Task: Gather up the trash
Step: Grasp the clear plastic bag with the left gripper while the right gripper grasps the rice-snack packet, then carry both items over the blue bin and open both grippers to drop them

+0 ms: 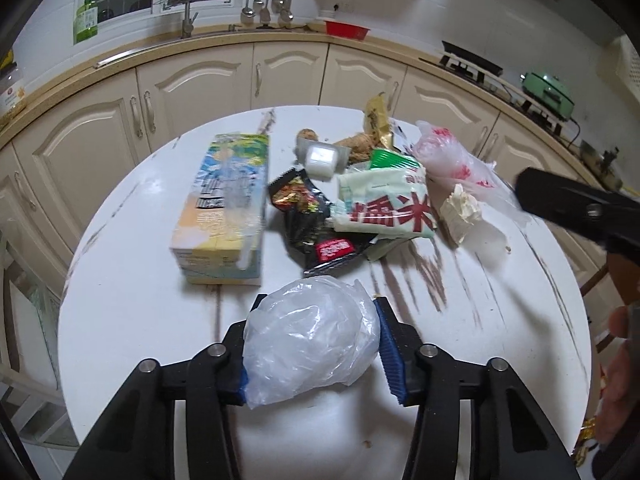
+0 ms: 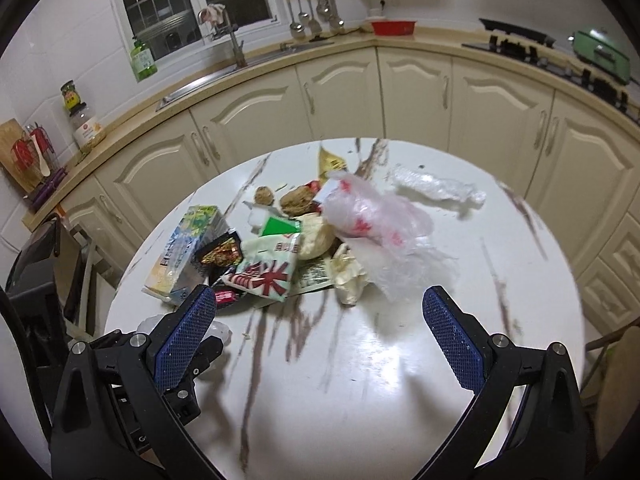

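Showing red Chinese characters, including "米", white snack packet [image 1: 386,204] on table [image 1: 500,320]

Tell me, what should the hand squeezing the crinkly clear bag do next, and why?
Probably lift it off the table. The left gripper already has its blue pads against both sides of the crumpled clear bag, so it looks caught. The right gripper is open and empty near the trash pile, free to take another piece.

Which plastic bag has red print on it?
The bag at the pile's right side. The one in the left gripper is plain clear.
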The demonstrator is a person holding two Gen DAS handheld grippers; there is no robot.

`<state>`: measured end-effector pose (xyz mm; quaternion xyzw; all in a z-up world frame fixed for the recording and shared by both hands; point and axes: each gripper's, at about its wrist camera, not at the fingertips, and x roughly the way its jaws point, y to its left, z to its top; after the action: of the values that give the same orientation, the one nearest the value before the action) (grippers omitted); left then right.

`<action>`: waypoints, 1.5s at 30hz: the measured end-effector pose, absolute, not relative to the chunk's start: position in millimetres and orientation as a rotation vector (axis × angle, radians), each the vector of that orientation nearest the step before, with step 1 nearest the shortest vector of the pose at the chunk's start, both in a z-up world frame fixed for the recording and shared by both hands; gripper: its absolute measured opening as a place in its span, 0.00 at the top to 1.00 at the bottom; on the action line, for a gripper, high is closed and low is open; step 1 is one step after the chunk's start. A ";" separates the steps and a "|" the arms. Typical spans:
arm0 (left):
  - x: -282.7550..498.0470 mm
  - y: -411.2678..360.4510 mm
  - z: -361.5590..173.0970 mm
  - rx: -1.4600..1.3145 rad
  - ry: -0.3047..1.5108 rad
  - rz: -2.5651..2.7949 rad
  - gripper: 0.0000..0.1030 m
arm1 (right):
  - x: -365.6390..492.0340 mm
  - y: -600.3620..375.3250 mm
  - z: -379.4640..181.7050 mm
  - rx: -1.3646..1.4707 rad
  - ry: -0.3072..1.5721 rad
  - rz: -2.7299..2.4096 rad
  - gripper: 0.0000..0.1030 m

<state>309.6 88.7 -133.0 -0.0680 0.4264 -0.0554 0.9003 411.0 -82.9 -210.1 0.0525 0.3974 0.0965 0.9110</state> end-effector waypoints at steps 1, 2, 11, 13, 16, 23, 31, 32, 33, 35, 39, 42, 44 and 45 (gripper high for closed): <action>308.7 92.1 -132.1 -0.140 0.878 -0.110 0.57 | 414.5 -79.4 -213.5 0.121 0.826 0.216 0.00; 308.0 96.4 -131.8 -0.139 0.874 -0.102 0.58 | 418.0 -75.7 -216.8 0.129 0.834 0.231 0.00; 317.4 123.5 -125.4 -0.150 0.847 -0.038 0.59 | 455.5 -43.8 -249.4 0.165 0.909 0.297 0.11; 320.6 125.4 -123.2 -0.153 0.839 -0.031 0.59 | 463.6 -40.3 -257.2 0.173 0.927 0.292 0.15; 322.4 125.2 -122.1 -0.158 0.828 -0.019 0.59 | 474.0 -37.3 -267.8 0.188 0.953 0.289 0.29; 306.0 119.8 -130.2 -0.168 0.814 -0.006 0.59 | 483.7 -33.9 -276.2 0.218 0.951 0.312 0.73; 290.7 117.3 -122.9 -0.168 0.798 -0.009 0.59 | 458.1 -49.3 -263.3 0.229 0.912 0.326 0.81; 289.2 116.0 -122.0 -0.167 0.795 -0.011 0.59 | 453.2 -53.1 -260.9 0.234 0.903 0.325 0.81; 288.1 114.2 -120.5 -0.167 0.792 -0.017 0.59 | 449.0 -56.2 -258.2 0.236 0.894 0.325 0.81; 285.0 110.6 -117.7 -0.163 0.784 -0.023 0.60 | 439.4 -63.0 -251.9 0.235 0.878 0.322 0.81; 279.2 100.0 -110.1 -0.156 0.759 -0.045 0.60 | 421.2 -77.5 -240.3 0.237 0.849 0.309 0.83; 274.3 92.3 -108.7 -0.149 0.758 -0.053 0.60 | 415.0 -85.0 -239.9 0.243 0.852 0.308 0.84; 269.8 88.2 -108.4 -0.142 0.760 -0.055 0.60 | 410.7 -90.5 -244.1 0.255 0.860 0.308 0.84; 267.1 85.9 -107.7 -0.136 0.759 -0.055 0.60 | 408.6 -93.8 -246.3 0.264 0.865 0.311 0.84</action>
<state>267.1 85.9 -107.7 -0.0665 0.3703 -0.0266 0.9262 408.6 -93.8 -246.3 0.1273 0.4162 0.1496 0.8878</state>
